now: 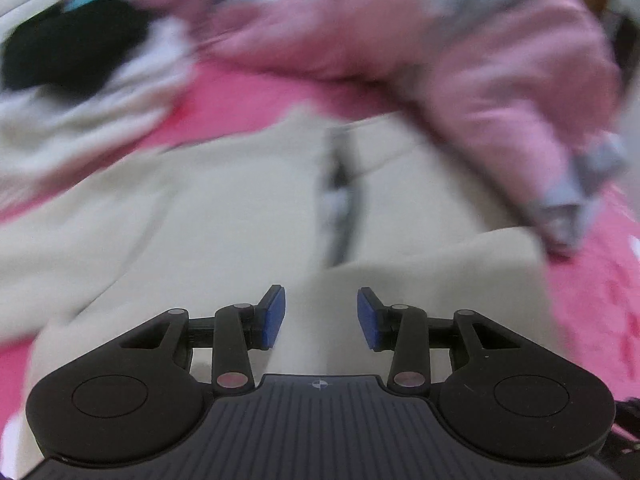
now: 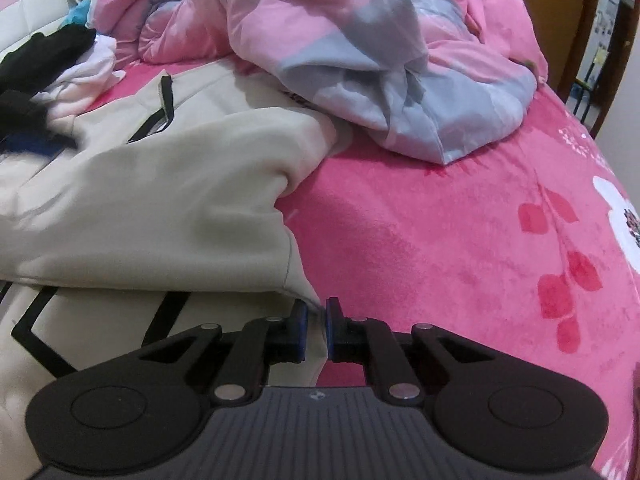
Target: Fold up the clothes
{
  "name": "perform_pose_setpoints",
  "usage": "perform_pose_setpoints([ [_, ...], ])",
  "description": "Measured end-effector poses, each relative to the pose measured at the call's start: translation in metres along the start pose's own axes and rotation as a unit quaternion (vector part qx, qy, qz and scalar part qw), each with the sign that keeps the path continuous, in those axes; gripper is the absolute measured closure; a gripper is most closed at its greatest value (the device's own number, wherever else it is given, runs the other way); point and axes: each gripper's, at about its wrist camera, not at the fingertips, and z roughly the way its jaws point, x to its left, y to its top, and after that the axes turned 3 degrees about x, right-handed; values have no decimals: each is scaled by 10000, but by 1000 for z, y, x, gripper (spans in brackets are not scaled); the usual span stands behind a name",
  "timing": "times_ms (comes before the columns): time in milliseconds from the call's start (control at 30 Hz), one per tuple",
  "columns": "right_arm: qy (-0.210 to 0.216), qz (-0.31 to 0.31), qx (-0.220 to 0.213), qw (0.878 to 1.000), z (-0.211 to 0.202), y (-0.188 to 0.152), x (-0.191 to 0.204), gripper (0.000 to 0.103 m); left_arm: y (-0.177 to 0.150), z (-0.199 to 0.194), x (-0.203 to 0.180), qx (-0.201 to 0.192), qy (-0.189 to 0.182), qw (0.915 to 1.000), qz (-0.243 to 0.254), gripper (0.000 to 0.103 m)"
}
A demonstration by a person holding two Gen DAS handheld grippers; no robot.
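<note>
While we look along the right hand-held gripper, we see its blue pads nearly together with the corner of the cream garment pinched between them. That garment lies spread on the bed, over the bright pink bedsheet, and it carries black stripes near the gripper and a black-edged opening farther back. Its folded edge runs from the pinched corner up toward a rumpled pink and grey quilt, which is heaped at the far side of the bed. Black clothing and a white piece lie at the left, beyond the cream garment.

From the left wrist our view is blurred. We see the left hand-held gripper with its blue pads spread apart and nothing between them, hovering above the cream garment. Whether it touches the cloth we cannot tell. The quilt stretches across the top and right, and the dark clothing sits at upper left.
</note>
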Motion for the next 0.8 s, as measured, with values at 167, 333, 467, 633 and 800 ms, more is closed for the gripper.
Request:
perform_pose_setpoints([
  [167, 27, -232, 15, 9997, 4, -7, 0, 94, 32, 49, -87, 316, -1134, 9776, 1743, 58],
  [333, 37, -365, -17, 9993, 4, -11, 1, 94, 44, 92, -149, 466, -1075, 9501, 2890, 57],
  [467, 38, -444, -55, 9990, 4, -13, 3, 94, 50, 112, -171, 584, -897, 9407, 3218, 57],
  [633, 19, -591, -149, 9981, 3, -16, 4, 94, 49, 123, -186, 659, -875, 9355, 3359, 57],
  [800, 20, -735, -202, 9971, 3, -18, 6, 94, 55, 134, -178, 650, -791, 9518, 2892, 97],
])
